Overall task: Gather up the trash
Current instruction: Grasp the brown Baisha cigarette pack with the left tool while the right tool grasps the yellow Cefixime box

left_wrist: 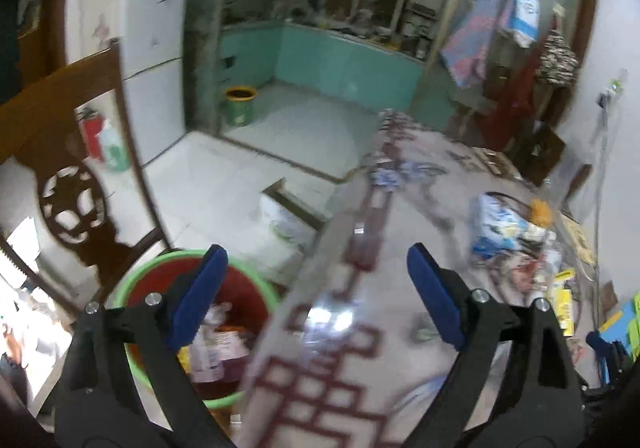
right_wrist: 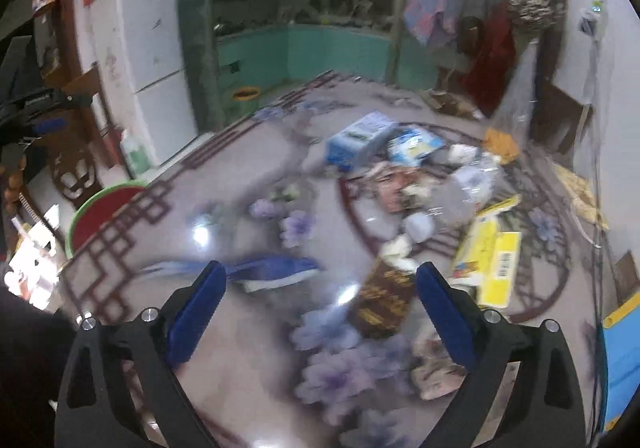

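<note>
both grippers released, nothing between the jaws. left gripper [left_wrist: 316,288] hangs over the bench edge [left_wrist: 328,348], with the green-rimmed bin [left_wrist: 136,276] on the floor just beside and below it — already holding wrappers and scraps. right gripper [right_wrist: 320,296] points at the bench, brown packet [right_wrist: 384,300] lying flat between its open jaws but not touched. rest of the trash sits in a pile [right_wrist: 432,184] further across the bench: blue-white box [right_wrist: 360,140], yellow carton [right_wrist: 488,260], clear plastic, crumpled paper.

risks from here: frames are blurred, so aim is uncertain — the right gripper could close on the glossy bench cover instead of the thin flat packet, or slide it away. clear plastic in the pile is hard to pin and may drag neighbours off the edge. the bin sits low beside the bench, partly hidden by it, so a drop released too early likely lands on the floor. 2 grippers working close could also clash.
</note>
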### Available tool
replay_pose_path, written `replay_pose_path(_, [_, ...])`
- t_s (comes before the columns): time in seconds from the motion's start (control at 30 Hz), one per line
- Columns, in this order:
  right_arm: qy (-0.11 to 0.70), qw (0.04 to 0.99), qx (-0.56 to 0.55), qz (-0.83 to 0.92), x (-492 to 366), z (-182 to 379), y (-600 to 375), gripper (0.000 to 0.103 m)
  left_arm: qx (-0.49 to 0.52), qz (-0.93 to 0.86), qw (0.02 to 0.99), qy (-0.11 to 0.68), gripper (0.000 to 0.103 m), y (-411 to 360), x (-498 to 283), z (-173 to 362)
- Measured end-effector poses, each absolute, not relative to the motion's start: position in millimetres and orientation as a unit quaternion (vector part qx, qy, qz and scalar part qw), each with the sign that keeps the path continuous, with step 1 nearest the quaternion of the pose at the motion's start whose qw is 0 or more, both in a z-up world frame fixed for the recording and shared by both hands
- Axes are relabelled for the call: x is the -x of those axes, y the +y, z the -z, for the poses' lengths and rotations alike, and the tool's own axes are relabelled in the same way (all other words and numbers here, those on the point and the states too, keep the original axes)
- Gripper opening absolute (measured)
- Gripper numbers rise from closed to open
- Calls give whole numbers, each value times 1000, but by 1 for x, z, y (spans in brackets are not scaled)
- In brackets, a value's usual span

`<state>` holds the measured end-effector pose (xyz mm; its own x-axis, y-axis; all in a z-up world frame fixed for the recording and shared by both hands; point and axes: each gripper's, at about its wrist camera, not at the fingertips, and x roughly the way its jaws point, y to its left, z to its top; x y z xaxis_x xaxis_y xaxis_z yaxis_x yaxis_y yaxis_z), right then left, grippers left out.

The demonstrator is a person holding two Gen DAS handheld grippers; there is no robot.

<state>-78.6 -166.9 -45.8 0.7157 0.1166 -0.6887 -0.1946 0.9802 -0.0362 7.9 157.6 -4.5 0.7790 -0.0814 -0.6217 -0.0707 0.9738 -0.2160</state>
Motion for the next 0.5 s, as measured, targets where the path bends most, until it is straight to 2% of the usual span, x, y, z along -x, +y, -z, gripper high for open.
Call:
replay_pose_path(0.1, [372,925,-23,-68,73,53,-198,92,133,52,930,339,89,128,-15,2])
replay_pose_path(0.2, [383,919,-75,-53,70,57,-220,92,102,80,929,347,89,92,-19,2])
replay_pose_path(0.5, [416,897,-150,-4,67,56,-277,92,41,135,918,371,89,20,-24,15])
